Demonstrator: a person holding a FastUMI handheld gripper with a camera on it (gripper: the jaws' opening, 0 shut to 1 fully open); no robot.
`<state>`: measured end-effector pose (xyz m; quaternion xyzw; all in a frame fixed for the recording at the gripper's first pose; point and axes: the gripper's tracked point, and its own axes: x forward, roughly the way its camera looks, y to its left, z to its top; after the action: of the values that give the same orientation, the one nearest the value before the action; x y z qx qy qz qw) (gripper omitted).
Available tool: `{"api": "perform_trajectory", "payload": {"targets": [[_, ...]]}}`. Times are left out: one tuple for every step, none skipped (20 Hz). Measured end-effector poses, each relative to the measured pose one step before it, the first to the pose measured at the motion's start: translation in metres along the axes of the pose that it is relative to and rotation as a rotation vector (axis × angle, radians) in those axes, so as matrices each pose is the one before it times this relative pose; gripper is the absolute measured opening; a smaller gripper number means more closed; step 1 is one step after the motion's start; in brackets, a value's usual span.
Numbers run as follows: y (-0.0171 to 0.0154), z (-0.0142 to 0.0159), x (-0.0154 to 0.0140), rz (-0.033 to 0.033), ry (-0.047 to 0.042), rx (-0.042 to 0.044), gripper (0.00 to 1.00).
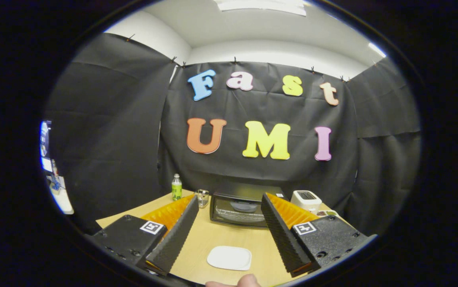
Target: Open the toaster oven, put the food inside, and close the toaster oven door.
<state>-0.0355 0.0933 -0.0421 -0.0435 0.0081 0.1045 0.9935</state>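
Note:
A black toaster oven [240, 208] stands at the back of the wooden table [209, 239], beyond my fingers, its glass door shut. A white plate [229, 257] lies on the table between my fingers, nearer than the oven, and nothing shows on it. My gripper [229, 198] is open, held above the table, with nothing between its fingers. A fingertip of a person's hand [236, 282] shows just this side of the plate.
A green bottle [176, 187] and a small glass jar [202, 197] stand left of the oven. A white appliance [306, 200] sits to its right, with a small dish [326, 213] by it. Black cloth walls close in the table.

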Motion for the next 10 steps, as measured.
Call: {"api": "perform_trajectory", "payload": {"targets": [[0.00148,0.00097,0.0015,-0.00051,-0.00816,0.00482,1.0],[-0.00059,-0.00263,0.00099,-0.00281,0.00211,0.00627,1.0],[-0.00221,-0.00081,0.00042,-0.0037,-0.00055,0.00466,1.0],[-0.0042,-0.00057,0.00083,-0.01185,0.00211,-0.00294,1.0],[-0.00581,-0.00076,-0.00093,-0.01342,0.00662,-0.00822,1.0],[-0.00505,0.00116,-0.00069,-0.01137,0.00222,-0.00255,1.0],[-0.00461,0.00169,-0.00013,-0.01255,-0.00307,0.01001,1.0],[-0.00461,0.0015,-0.00021,-0.01088,-0.00355,0.01021,1.0],[-0.00475,-0.0006,-0.00048,-0.01171,-0.00023,0.00508,1.0],[-0.00319,-0.00112,0.0016,-0.00751,0.00332,0.00067,1.0]]}}
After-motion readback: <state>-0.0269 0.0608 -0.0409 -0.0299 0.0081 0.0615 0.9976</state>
